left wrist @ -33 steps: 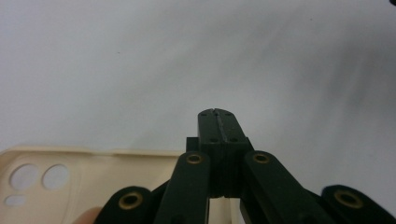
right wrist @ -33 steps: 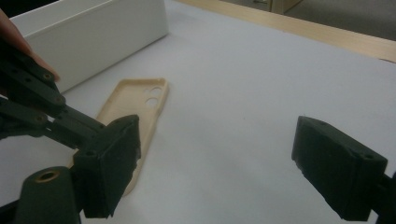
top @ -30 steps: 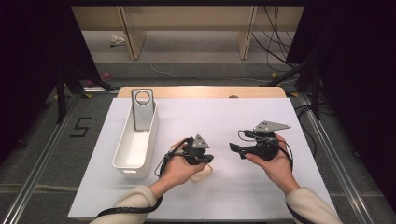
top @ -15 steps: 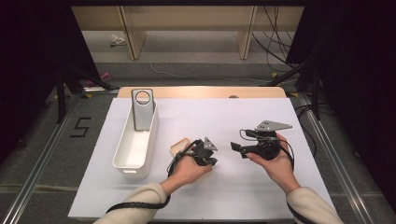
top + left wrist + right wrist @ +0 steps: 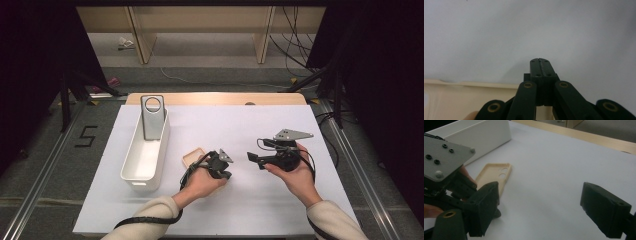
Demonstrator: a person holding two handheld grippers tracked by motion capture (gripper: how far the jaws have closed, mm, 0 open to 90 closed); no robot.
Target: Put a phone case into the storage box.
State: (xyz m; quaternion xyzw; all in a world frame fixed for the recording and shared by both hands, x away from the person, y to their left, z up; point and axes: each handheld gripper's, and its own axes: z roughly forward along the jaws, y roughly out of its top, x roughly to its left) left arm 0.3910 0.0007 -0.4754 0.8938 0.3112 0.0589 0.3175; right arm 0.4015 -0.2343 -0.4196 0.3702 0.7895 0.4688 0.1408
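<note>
The bench (image 5: 260, 125) was covered by a white sheet, with a strip of bare wood showing along its far edge. A long white bin (image 5: 145, 152) lay on it near the left edge, running front to back. A cream phone case (image 5: 192, 156) lay flat just right of the bin, nearer the middle.

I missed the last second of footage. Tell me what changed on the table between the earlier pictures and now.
The left gripper, jaws shut and empty, slid off the cream phone case toward the person's side, so the case, covered a second ago, lies bare by the white bin, which has not moved. The right gripper stayed in place, open, holding nothing.
</note>
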